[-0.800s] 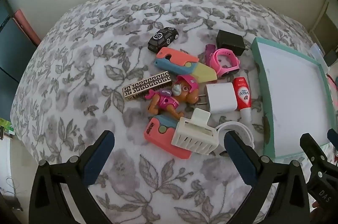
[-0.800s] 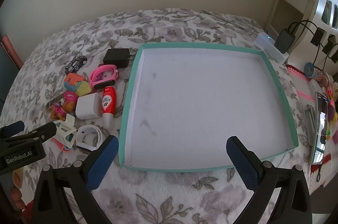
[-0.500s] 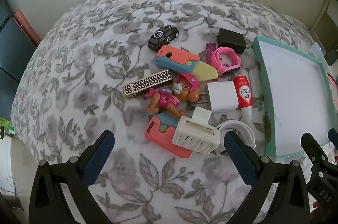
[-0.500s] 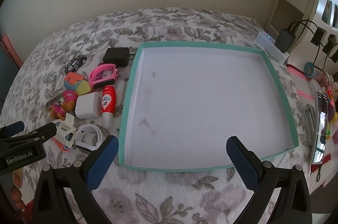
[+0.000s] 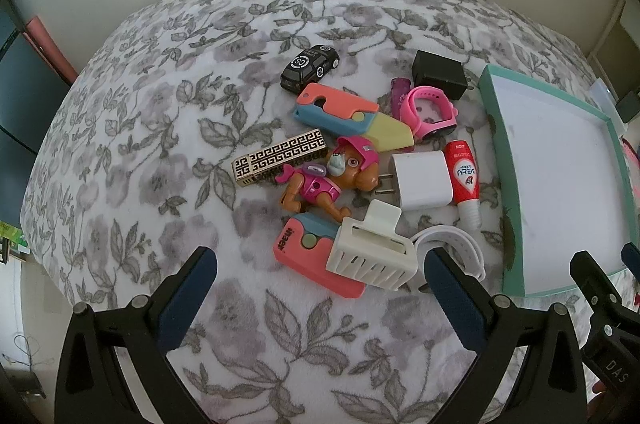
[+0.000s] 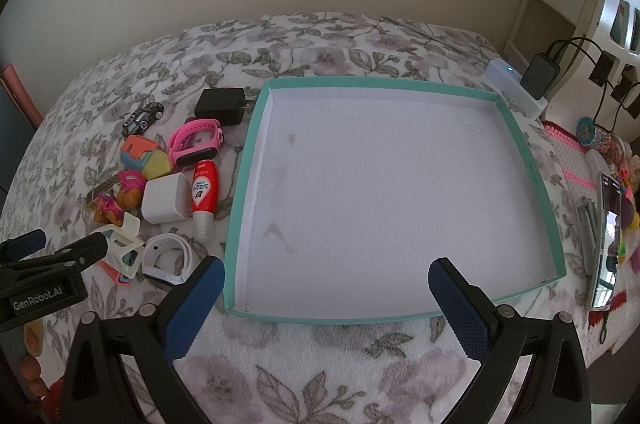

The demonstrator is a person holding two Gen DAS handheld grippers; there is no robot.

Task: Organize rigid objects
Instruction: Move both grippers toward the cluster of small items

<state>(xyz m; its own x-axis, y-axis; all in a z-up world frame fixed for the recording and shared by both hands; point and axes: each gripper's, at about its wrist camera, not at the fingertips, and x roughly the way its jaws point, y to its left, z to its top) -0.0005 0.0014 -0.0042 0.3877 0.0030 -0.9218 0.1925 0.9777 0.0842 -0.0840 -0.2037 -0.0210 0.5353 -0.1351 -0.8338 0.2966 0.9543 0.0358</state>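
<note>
Your teal-rimmed tray (image 6: 520,152) lies bare on the flowered bed (image 5: 140,128), ready to receive the toys and chargers heaped just beside its left rim. Your left claw (image 5: 320,288) hangs over that heap, your right claw (image 6: 326,288) over the tray; both gape fully, holding nothing. The left claw reads "GenRobot.AI"; the red tube (image 5: 464,180) says "LION".

We see a home bedroom: a bed under a grey floral fleece blanket (image 6: 320,56), a plastic toy puppy figure (image 5: 328,176), chargers plugged in at a white bedside shelf (image 6: 560,4).
</note>
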